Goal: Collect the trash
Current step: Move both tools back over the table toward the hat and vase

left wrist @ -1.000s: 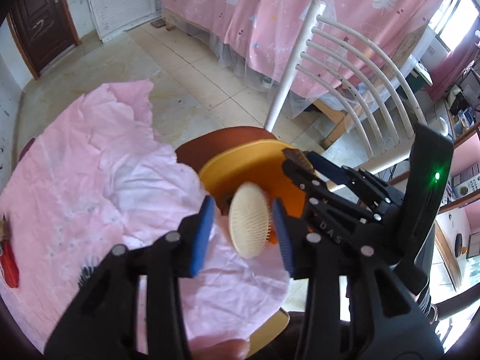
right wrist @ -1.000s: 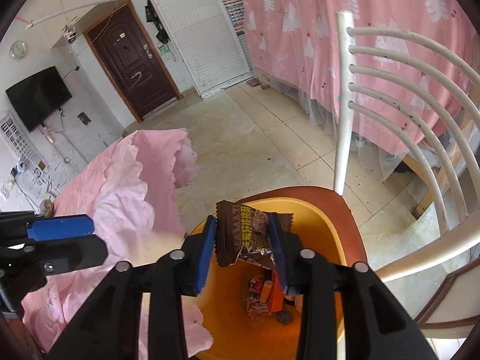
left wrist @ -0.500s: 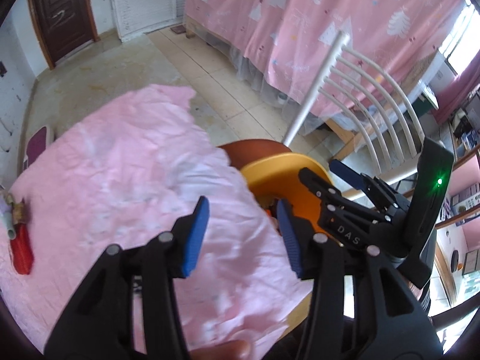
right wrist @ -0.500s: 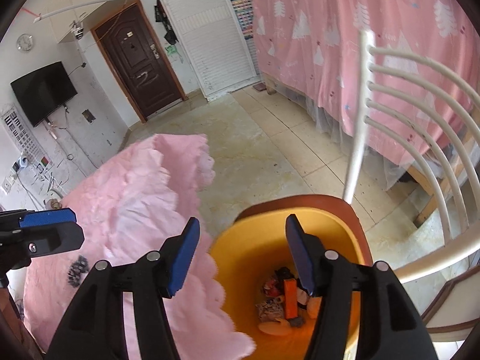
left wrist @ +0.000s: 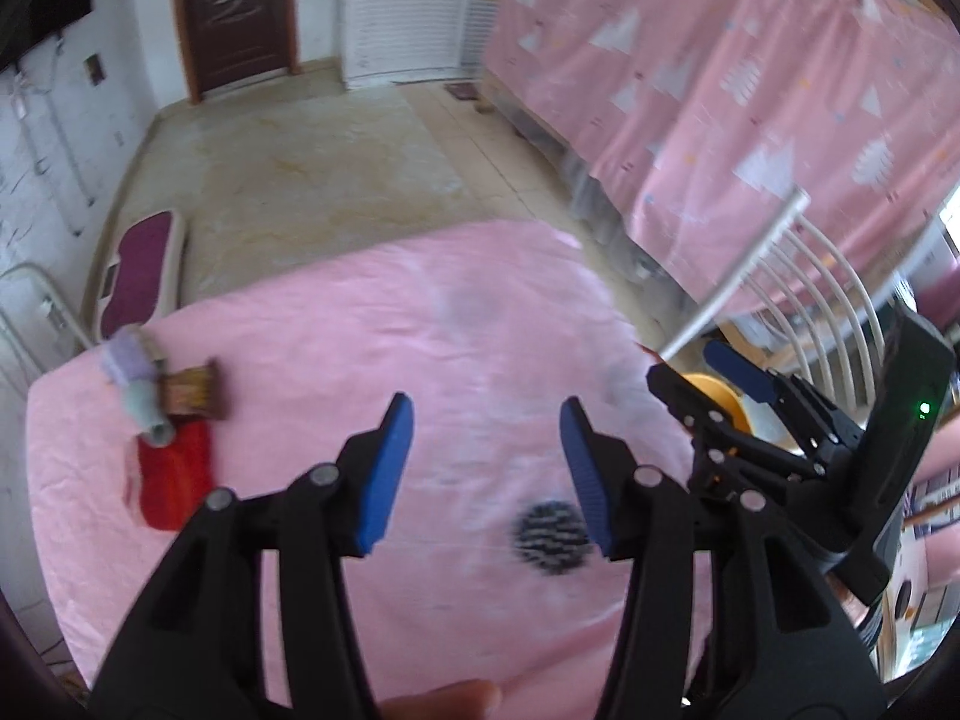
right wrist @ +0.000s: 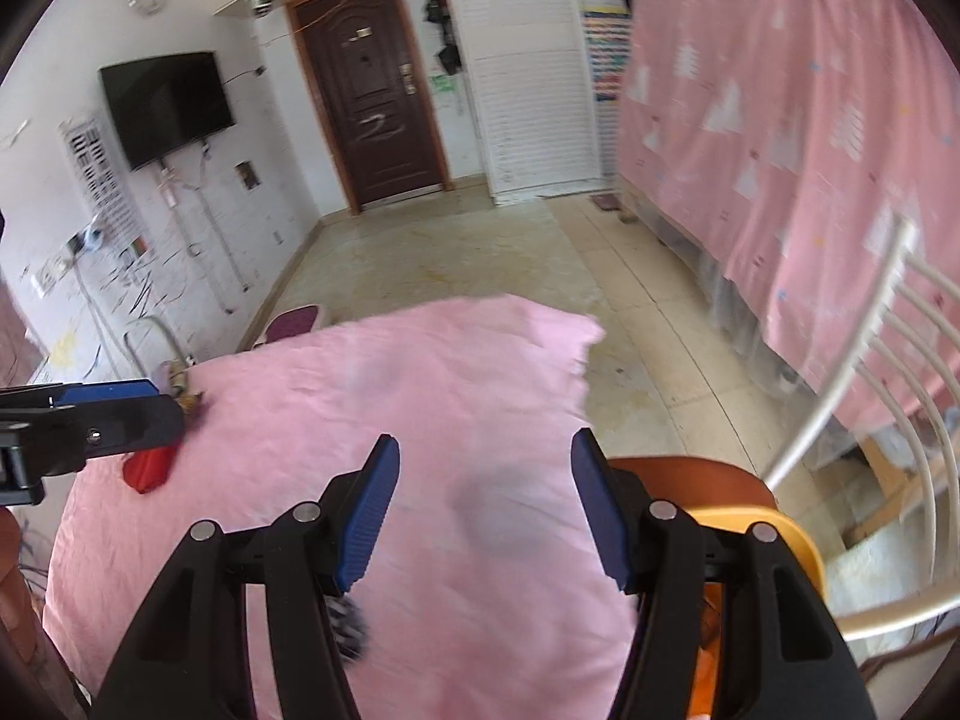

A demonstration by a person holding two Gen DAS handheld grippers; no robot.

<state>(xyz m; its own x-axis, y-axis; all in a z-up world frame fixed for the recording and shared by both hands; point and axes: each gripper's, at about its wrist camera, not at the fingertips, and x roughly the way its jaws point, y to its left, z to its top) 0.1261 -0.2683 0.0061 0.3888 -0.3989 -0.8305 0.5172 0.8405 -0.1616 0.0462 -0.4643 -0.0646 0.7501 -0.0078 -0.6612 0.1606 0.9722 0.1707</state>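
Note:
My left gripper (left wrist: 486, 474) hangs over the pink tablecloth (left wrist: 420, 330) with its jaws opening and nothing between them. A crumpled black-and-white striped scrap (left wrist: 549, 537) lies just below its right pad. On the cloth's left side lie a red wrapper (left wrist: 174, 474), a brown wrapper (left wrist: 192, 396) and a grey-purple bundle (left wrist: 135, 384). My right gripper (right wrist: 483, 510) is open and empty above the cloth's near right part; the striped scrap (right wrist: 348, 618) shows partly behind its left finger. The orange bin (right wrist: 780, 534) stands on a brown chair seat (right wrist: 690, 474) to the right.
A white slatted chair back (right wrist: 870, 390) rises right of the bin, with a pink curtain (right wrist: 780, 120) behind it. A purple floor scale (left wrist: 138, 270) lies beyond the table's far left edge. Tiled floor reaches to a dark door (right wrist: 372, 90).
The left gripper let go of a round cream item and the right of a brown wrapper over the bin. Both have since swung left and up, over the table, with jaws wider.

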